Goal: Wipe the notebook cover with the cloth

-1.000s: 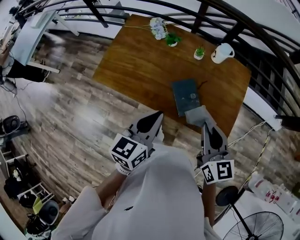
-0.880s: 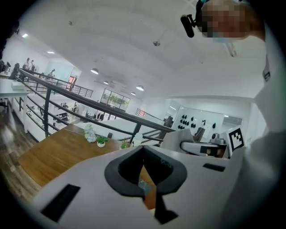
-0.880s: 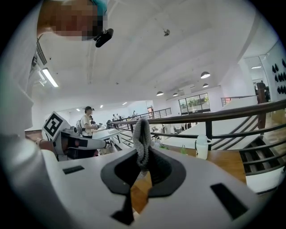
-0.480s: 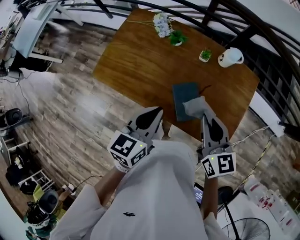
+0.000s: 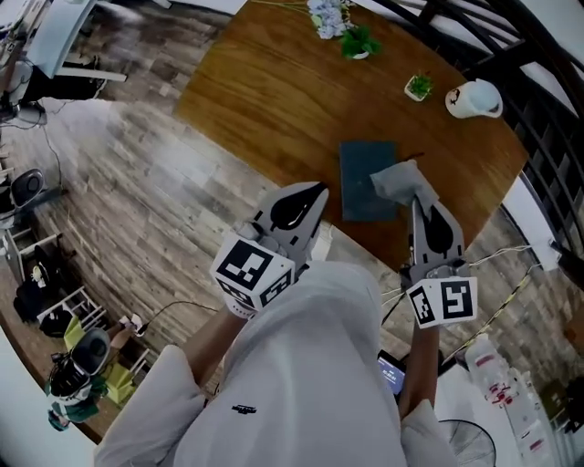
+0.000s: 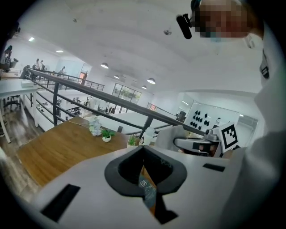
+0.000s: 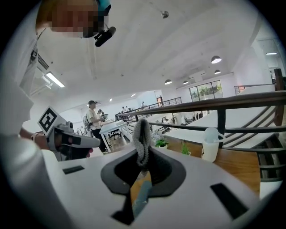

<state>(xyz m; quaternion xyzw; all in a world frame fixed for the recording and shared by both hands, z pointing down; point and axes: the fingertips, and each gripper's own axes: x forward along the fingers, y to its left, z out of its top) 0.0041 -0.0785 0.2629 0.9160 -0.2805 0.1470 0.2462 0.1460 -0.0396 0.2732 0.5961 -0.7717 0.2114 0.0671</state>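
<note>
A dark teal notebook [image 5: 363, 181] lies flat near the front edge of the wooden table [image 5: 265, 100]. A grey cloth [image 5: 397, 179] rests on the notebook's right part, and my right gripper [image 5: 412, 195] is shut on it. In the right gripper view the cloth [image 7: 143, 136] stands bunched between the jaws of the right gripper [image 7: 143, 154], with a strip of the notebook [image 7: 141, 197] below. My left gripper [image 5: 318, 190] hovers left of the notebook over the table's edge, shut and empty. In its own view the left gripper [image 6: 143, 148] shows the notebook [image 6: 146, 190] through the gap.
At the table's far side stand a bunch of pale flowers [image 5: 327, 13], two small potted plants [image 5: 362, 43] [image 5: 419, 87] and a white jug [image 5: 476, 97]. A dark railing [image 5: 547, 73] runs behind the table. Cables [image 5: 493, 260] lie on the wooden floor.
My right gripper has slid the cloth from the notebook's near right corner farther up along its right side. The left gripper has stayed beside the notebook.
</note>
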